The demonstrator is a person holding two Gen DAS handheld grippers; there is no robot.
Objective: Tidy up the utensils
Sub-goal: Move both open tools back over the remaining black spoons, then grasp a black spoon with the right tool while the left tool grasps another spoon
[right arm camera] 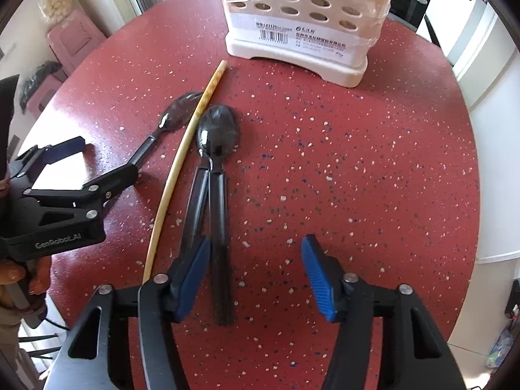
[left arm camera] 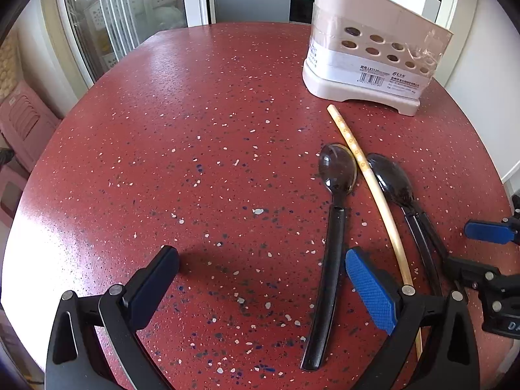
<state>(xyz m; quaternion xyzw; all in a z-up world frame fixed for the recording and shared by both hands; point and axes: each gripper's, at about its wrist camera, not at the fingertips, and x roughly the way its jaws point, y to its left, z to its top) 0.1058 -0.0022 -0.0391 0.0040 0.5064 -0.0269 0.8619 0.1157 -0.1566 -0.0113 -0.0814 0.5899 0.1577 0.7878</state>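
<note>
Red speckled table (left arm camera: 195, 130) bare leftward, spoons (right arm camera: 217, 136) mid-table, holder (right arm camera: 299, 16) near far edge

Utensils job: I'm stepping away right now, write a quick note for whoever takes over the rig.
Left claw: open, empty, low over the table, single black spoon just inside its blue pad.
Right claw: open, nothing gripped; the stacked black spoons lie by its left pad.
Chopstick lies between the spoon groups.
Done: the pink caddy already holds some utensils.
Left: spoons and chopstick into the caddy.
</note>
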